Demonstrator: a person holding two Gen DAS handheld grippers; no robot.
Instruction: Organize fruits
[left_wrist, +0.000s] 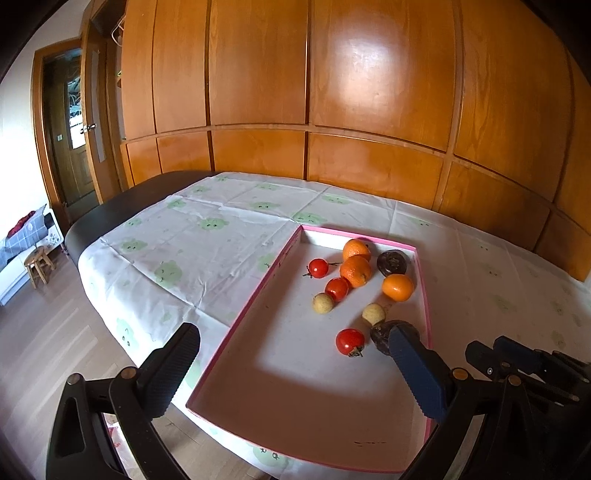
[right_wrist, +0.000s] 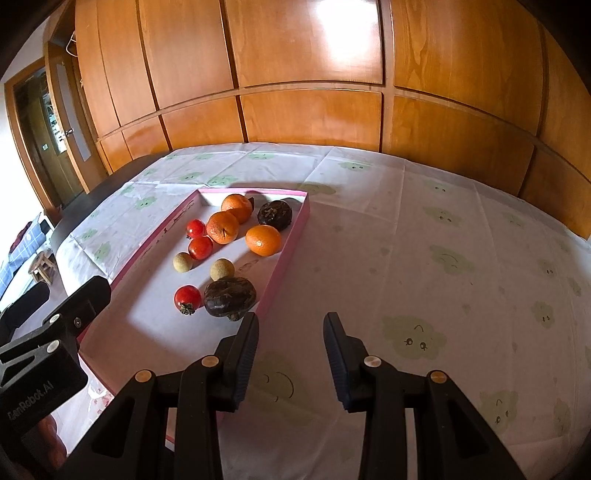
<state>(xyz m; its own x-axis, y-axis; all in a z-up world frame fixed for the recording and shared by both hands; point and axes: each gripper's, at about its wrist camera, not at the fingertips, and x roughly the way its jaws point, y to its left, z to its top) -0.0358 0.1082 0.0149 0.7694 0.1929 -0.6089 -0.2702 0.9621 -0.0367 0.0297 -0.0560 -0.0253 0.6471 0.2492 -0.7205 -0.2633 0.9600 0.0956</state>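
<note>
Clothed table (right_wrist: 424, 229); fruits in pink tray (right_wrist: 284, 254) ahead-left of right gripper (right_wrist: 291, 354); both fingers apart, empty.

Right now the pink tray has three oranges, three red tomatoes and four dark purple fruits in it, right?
Almost. The pink tray holds only two dark purple fruits, not four, as the right wrist view shows. The three oranges and three red tomatoes are right.
</note>
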